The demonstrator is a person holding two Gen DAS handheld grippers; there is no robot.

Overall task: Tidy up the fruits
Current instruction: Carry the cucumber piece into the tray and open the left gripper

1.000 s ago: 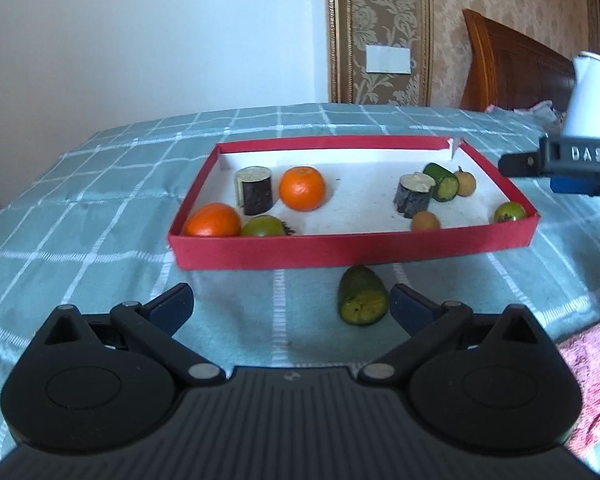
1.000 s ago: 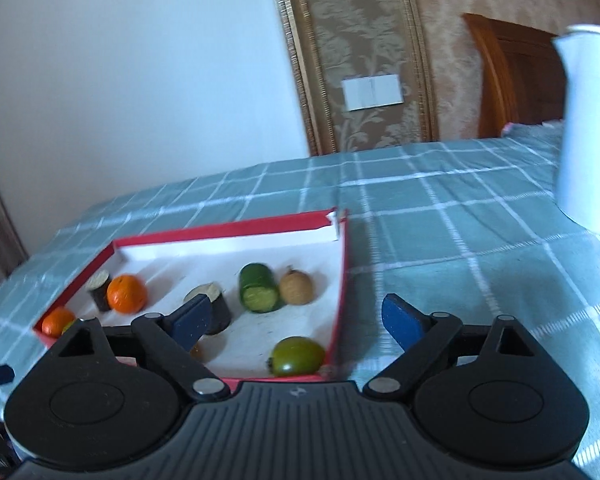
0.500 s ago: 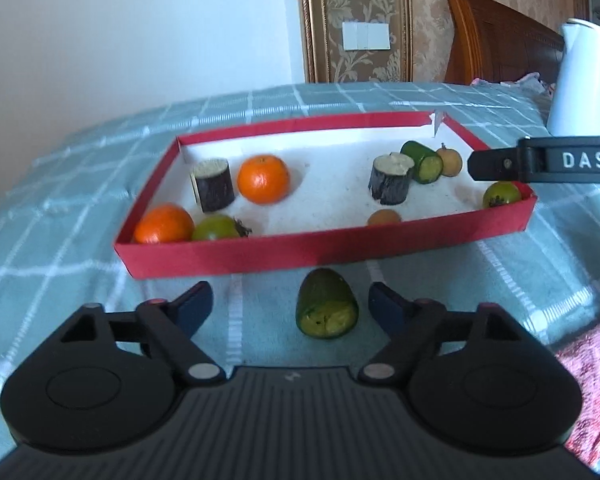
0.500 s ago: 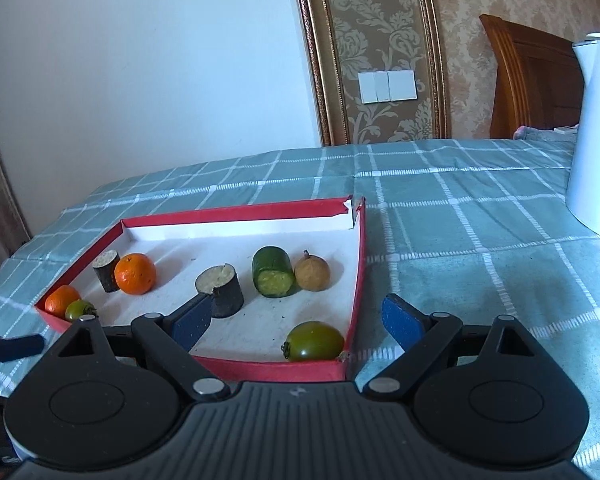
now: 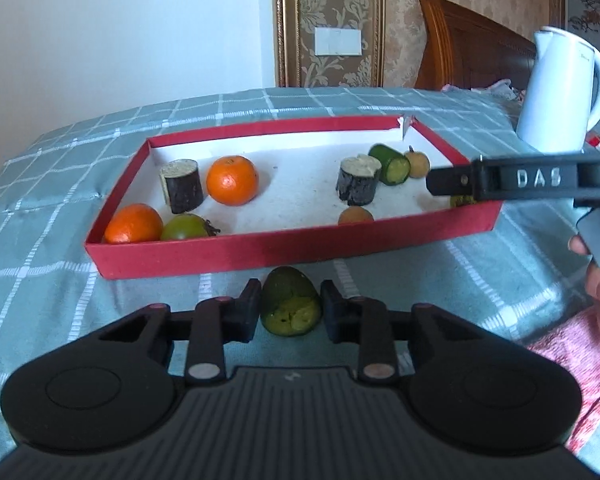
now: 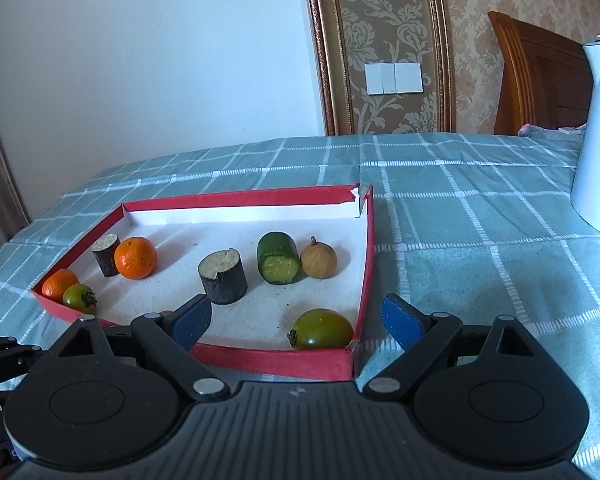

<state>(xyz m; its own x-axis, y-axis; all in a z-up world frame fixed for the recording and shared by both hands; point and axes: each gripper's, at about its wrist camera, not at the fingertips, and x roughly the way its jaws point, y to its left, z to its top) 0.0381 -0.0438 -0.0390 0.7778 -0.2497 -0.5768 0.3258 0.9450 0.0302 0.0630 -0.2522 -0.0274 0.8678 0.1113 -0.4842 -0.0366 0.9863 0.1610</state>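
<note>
Left tongs [image 5: 290,310] flank cucumber piece [image 5: 290,302] (contact unclear) just outside red tray [image 5: 292,249] front wall; right tongs [image 6: 297,322] apart.

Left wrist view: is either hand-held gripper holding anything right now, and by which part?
The left hand-held gripper flanks the green cucumber chunk on the checked cloth; small gaps remain at its sides, so nothing is gripped yet. The right hand-held gripper is open, empty.
</note>
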